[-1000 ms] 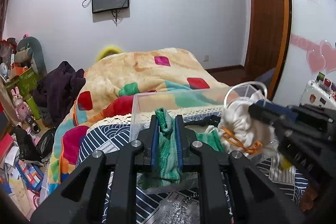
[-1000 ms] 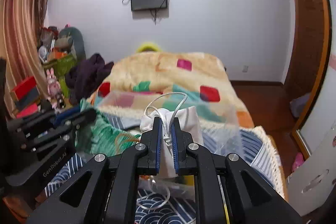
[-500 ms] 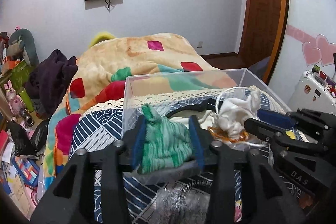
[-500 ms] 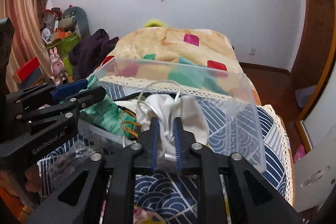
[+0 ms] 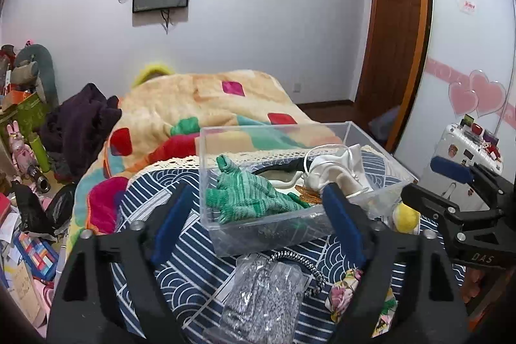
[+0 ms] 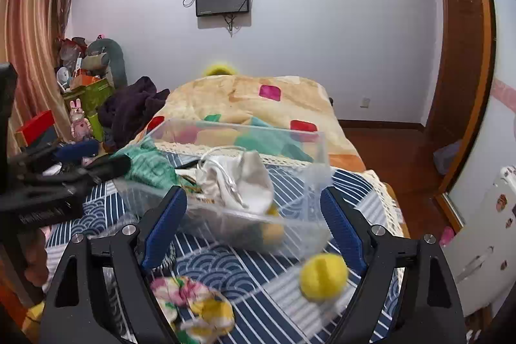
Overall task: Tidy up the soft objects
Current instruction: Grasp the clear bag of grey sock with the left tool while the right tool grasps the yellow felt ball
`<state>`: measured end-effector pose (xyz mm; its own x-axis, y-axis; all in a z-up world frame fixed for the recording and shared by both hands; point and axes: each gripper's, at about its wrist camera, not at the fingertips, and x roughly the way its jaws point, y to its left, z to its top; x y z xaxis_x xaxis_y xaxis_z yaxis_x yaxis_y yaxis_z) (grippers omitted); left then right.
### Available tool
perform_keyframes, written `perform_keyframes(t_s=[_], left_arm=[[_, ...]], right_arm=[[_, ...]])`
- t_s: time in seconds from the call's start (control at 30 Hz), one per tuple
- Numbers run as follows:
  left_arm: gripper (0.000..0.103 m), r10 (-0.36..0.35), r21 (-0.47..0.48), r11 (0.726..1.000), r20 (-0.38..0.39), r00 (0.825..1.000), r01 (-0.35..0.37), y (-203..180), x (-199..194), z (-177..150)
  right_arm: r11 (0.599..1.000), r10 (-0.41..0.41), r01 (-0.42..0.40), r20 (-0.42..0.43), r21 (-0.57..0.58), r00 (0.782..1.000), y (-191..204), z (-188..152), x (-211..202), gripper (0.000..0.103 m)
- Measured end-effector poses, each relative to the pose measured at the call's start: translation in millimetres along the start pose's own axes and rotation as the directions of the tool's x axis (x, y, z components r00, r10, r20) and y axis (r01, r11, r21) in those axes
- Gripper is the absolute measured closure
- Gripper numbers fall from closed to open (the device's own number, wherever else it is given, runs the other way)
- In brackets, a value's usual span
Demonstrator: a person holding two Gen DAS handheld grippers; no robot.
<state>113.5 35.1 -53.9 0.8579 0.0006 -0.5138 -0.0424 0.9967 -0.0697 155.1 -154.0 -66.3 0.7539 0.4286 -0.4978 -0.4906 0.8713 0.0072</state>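
Two wide-spread fingers of the left gripper (image 5: 258,215) frame the clear box (image 5: 377,147), where a green knit cloth (image 5: 248,195) and white pouch (image 5: 338,170) lie. From the right wrist, the right gripper (image 6: 254,224) gapes empty; a yellow ball (image 6: 322,276) rests on the striped cover (image 6: 225,260).

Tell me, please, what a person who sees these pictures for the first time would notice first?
The clear plastic box on the navy wave-patterned bedspread, holding a green striped knitted cloth and a white drawstring pouch. Both the left gripper and right gripper stand open before it. A yellow fuzzy ball lies outside the box, near the right gripper.
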Motion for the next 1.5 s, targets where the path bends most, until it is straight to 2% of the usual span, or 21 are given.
perform_keyframes(t_s=[0.13,0.27,0.37,0.47,0.63,0.73,0.77,0.87,0.9,0.93,1.0,1.13,1.37,1.5], left_arm=[[0.01,0.009,0.025,1.0,-0.016,1.0,-0.009,-0.8,-6.2,-10.3],[0.007,0.022,0.04,0.999,-0.073,0.997,-0.019,0.7,-2.8,-29.2],[0.007,-0.014,0.012,1.0,-0.145,0.989,0.016,6.8,3.7,-45.3],[0.008,-0.098,-0.062,0.994,-0.227,0.969,0.086,14.1,14.1,-58.4],[0.008,-0.052,-0.062,0.997,-0.245,0.968,0.038,16.3,19.2,-73.5],[0.017,-0.04,-0.062,0.998,-0.248,0.968,0.025,16.3,18.3,-81.2],[0.026,-0.036,-0.059,0.998,-0.25,0.967,0.022,15.9,18.5,-84.1],[0.042,-0.071,-0.085,0.995,-0.252,0.965,0.051,16.4,19.2,-90.1],[0.051,-0.075,-0.082,0.995,-0.247,0.966,0.056,14.5,18.0,-90.4],[0.056,-0.073,-0.074,0.996,-0.246,0.966,0.057,12.8,18.0,-89.4],[0.069,-0.059,-0.048,0.998,-0.235,0.97,0.049,7.7,14.3,-88.2],[0.073,-0.03,-0.007,1.0,-0.212,0.977,0.03,0.4,5.1,-87.3],[0.074,-0.019,-0.003,1.0,-0.171,0.985,0.019,-2.7,-16.0,-83.6],[0.074,-0.012,0.003,1.0,-0.127,0.992,0.013,-2.8,-27.2,-70.2]], right_arm=[[0.999,-0.033,0.033,-0.016,0.009,0.999,-7.7,-7.5,-2.6,0.02],[0.998,-0.058,0.059,-0.046,0.027,0.997,-18.3,-19.2,-4.4,0.019],[0.996,-0.081,0.085,-0.082,0.04,0.993,-28.5,-30.4,-1.2,0.019],[0.994,-0.079,0.089,-0.136,0.068,0.988,-40.5,-40.1,7.0,0.019],[0.987,-0.064,0.093,-0.209,0.132,0.976,-55.6,-54.8,22.8,0.019],[0.984,-0.066,0.102,-0.232,0.148,0.971,-59.6,-62.1,28.5,0.02],[0.983,-0.067,0.105,-0.234,0.152,0.97,-60.3,-63.6,29.2,0.021],[0.98,-0.053,0.095,-0.235,0.175,0.971,-61.4,-65.9,29.4,0.04],[0.979,-0.041,0.087,-0.235,0.186,0.971,-61.7,-66.6,29.6,0.048],[0.978,-0.03,0.077,-0.236,0.193,0.971,-61.5,-67.4,30.7,0.059],[0.979,-0.037,0.082,-0.234,0.187,0.972,-59.4,-68.1,30.8,0.062],[0.982,-0.037,0.073,-0.201,0.173,0.979,-54.6,-65.8,22.5,0.063],[0.986,-0.027,0.052,-0.154,0.161,0.988,-45.0,-59.3,7.1,0.063],[0.989,-0.028,0.046,-0.122,0.142,0.992,-37.6,-51.1,-1.3,0.063]])
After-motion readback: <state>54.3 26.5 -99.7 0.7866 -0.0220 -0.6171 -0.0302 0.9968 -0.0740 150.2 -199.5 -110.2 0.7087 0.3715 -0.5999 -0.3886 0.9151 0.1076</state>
